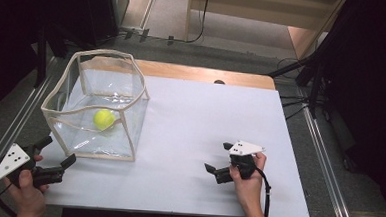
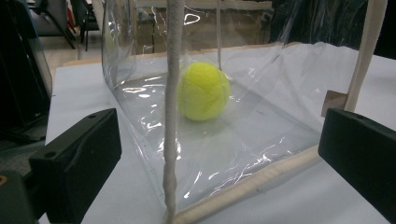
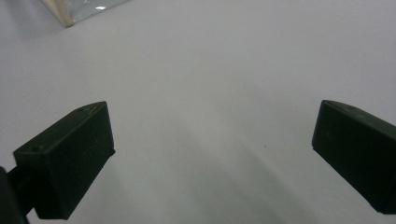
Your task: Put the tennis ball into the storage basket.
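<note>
At the near edge of the white worktop [image 1: 189, 138], the person's left hand [image 1: 25, 192] holds the left claw [image 1: 58, 151] at the front left corner, its jaws spread wide with nothing between them, aimed at the bag just ahead. The right hand [image 1: 247, 184] holds the right claw [image 1: 217, 157] on the near right part of the worktop, jaws likewise wide apart and empty, pointing left over bare white surface; a cable [image 1: 266, 192] trails back from it along the wrist. In the left gripper view the two black jaws frame the bag's near corner, where a cream seam [image 2: 172, 112] rises upright between them, close to the camera. The bag [image 1: 101, 106] is clear plastic with cream trim, standing open-topped on the left side of the worktop, well apart from the right claw. Inside it, on the bag's floor, rests a yellow-green ball [image 1: 104, 119], seen through the plastic behind the seam in the left gripper view [image 2: 203, 91]. Beyond the white surface a strip of wood [image 1: 208, 74] runs along the far edge, and past that lies grey floor [image 1: 224, 50].
</note>
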The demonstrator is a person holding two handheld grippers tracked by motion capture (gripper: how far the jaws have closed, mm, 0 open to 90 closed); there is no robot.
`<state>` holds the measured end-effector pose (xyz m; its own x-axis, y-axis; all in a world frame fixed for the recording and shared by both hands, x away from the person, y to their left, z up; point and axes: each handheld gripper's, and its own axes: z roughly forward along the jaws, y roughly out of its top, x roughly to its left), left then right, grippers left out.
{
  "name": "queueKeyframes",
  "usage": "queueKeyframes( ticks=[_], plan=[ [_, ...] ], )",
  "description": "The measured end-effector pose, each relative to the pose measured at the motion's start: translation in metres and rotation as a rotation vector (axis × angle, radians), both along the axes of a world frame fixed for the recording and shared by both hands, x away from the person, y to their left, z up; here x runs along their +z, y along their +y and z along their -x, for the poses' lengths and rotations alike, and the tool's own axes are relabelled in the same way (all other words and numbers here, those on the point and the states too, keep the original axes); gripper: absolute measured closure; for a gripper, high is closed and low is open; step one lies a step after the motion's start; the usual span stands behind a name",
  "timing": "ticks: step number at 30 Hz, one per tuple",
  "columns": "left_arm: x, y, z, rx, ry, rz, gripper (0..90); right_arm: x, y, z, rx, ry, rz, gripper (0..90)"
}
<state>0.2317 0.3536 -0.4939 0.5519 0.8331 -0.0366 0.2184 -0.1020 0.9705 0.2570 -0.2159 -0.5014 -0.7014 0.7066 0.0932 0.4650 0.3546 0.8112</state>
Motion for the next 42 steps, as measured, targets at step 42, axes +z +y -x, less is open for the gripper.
queueKeyframes(
  ticks=[42],
  plan=[
    [0.000, -0.001, 0.000, -0.005, -0.003, -0.006, 0.0, -0.009, -0.091, 0.042, -0.236, -0.076, -0.111, 0.0]
  ],
)
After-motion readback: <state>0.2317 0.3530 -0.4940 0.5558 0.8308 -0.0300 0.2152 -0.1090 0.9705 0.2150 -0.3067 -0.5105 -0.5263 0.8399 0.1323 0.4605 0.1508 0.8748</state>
